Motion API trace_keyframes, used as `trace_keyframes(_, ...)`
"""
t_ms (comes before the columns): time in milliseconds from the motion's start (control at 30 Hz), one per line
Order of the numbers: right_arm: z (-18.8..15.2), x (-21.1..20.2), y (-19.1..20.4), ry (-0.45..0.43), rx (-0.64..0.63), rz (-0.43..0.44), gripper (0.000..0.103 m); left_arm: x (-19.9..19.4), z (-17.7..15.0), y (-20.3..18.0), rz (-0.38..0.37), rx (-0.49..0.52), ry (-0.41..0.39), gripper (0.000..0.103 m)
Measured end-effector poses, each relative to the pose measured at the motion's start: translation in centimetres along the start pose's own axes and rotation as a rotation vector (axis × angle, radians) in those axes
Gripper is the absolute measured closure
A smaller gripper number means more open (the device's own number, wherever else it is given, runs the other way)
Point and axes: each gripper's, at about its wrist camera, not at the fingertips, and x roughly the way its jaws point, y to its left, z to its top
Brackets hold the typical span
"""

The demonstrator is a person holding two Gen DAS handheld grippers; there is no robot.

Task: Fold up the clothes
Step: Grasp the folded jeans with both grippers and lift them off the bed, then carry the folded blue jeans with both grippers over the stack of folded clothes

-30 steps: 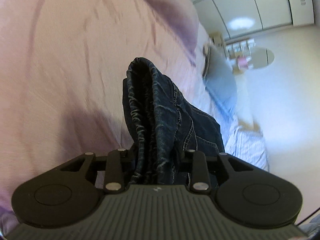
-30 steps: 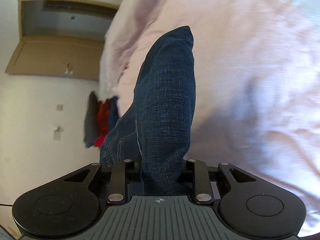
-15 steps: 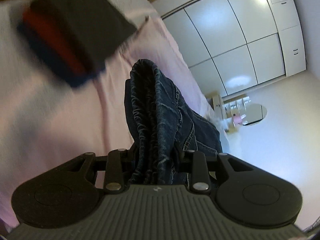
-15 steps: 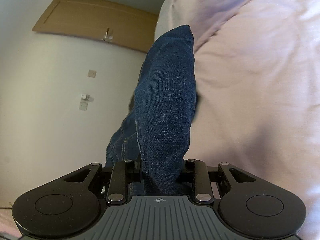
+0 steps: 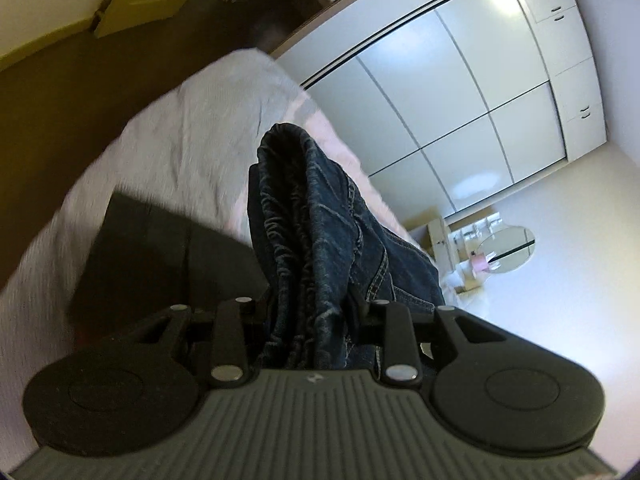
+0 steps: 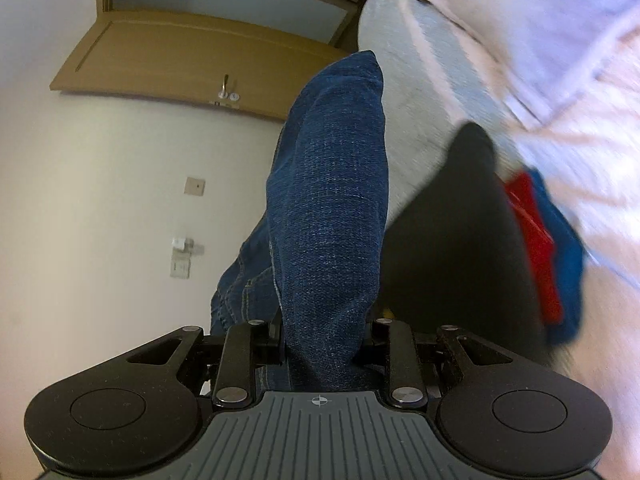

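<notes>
**Jeans clamped in both grippers above a pile of folded clothes**

The left wrist view alone shows the white wardrobe (image 5: 460, 112) with sliding panels at 1 o'clock, a round mirror (image 5: 508, 249) at 3 o'clock and a dark floor (image 5: 60, 92) at 10 o'clock. The right wrist view alone shows a brown door (image 6: 192, 64) at 11 o'clock, a pale wall (image 6: 100, 200) with a small switch plate at 9 o'clock, and the coloured layers of the pile: a red piece (image 6: 536, 240) and a blue piece (image 6: 568, 256) peeking out at 3 o'clock beneath a black top layer (image 6: 460, 240). From the left wrist, that same pile (image 5: 160, 256) reads only as a dark, blurred block at 9 o'clock on the pink bed cover (image 5: 180, 136).

The jeans (image 5: 312, 232) are dark blue denim. In the left gripper (image 5: 314, 312) they are bunched into tight vertical creases, with pale stitched seams running down toward 4 o'clock. In the right gripper (image 6: 324, 332) a smoother, brighter blue fold (image 6: 332, 200) stands up toward 12 o'clock, with seamed cloth hanging at 8 o'clock. In both views the denim rises straight out of the jaws, in front of the bed and the pile.

Each claw is closed on the denim, the cloth filling the gap between the fingers.

No writing can be read anywhere; each gripper body carries only a small round mark at its centre.
</notes>
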Motion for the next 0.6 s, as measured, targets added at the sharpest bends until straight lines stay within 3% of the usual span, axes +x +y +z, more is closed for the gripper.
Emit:
trace_keyframes(133,1.3,2.8,-0.2,-0.001,0.023,-0.016,0.075,2.7,2.2,1.0,-0.006,-0.013,0.029,0.076)
trace_keyframes(467,0.9,7.2,-7.4,0.031,0.135,-0.114,0.075,8.0,1.0,8.8,0.061,-0.091,0.134,0.076)
trace_keyframes(567,0.6,8.4,-9.6,0.024,0.120,-0.178,0.066,9.2,0.7,11.1,0.118,-0.089,0.146,0.072)
trace_keyframes(600,0.5,8.9,-10.3,0.020,0.108,-0.205,0.058,9.5,0.6,11.6,0.131,-0.080,0.143,0.070)
